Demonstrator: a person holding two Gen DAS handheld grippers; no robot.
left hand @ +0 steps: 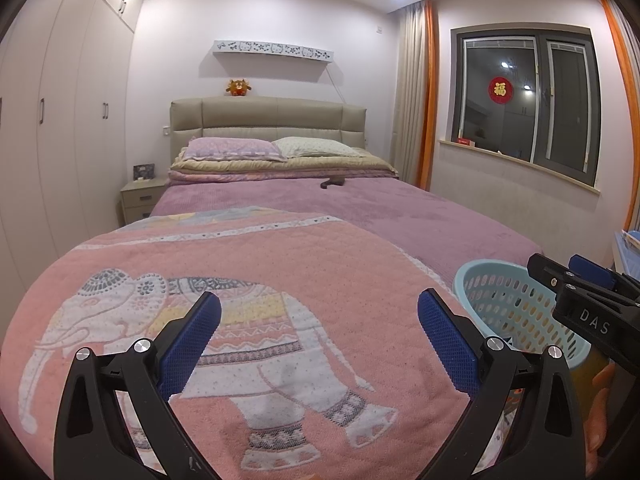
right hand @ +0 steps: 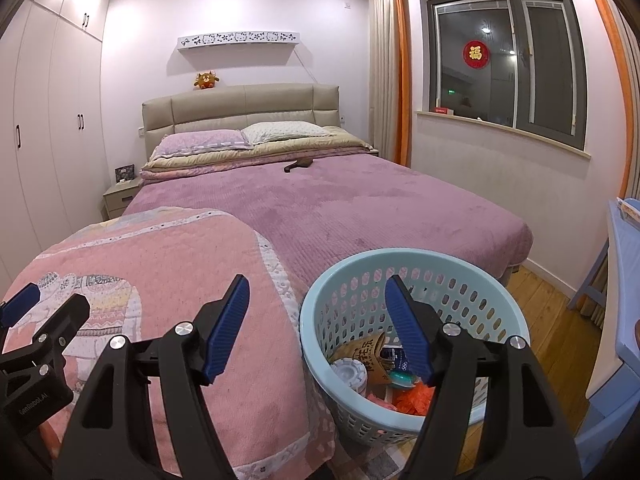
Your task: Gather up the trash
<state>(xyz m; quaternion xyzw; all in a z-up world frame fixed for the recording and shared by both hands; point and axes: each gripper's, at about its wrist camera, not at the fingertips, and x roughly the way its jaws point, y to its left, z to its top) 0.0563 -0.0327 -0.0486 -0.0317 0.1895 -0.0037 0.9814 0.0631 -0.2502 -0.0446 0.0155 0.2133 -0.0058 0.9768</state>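
A light blue perforated basket (right hand: 452, 272) stands on the floor at the foot of the bed, also in the left wrist view (left hand: 484, 280). Inside it lie a brown printed wrapper (right hand: 370, 354), a white round container (right hand: 350, 374), orange plastic bits (right hand: 412, 398) and other scraps. My right gripper (right hand: 318, 294) is open and empty, hovering between the bed's edge and the basket. My left gripper (left hand: 320, 308) is open and empty above the pink elephant blanket (left hand: 240, 264). A small dark brown object (right hand: 298, 165) lies far up the bed near the pillows.
The purple bedspread (right hand: 360, 208) covers the bed, with pillows (right hand: 204, 140) and a beige headboard behind. Wardrobes (left hand: 52, 120) line the left wall, a nightstand (left hand: 140, 200) beside them. A blue chair (right hand: 624, 264) stands right, on the wooden floor (right hand: 548, 300) under the window.
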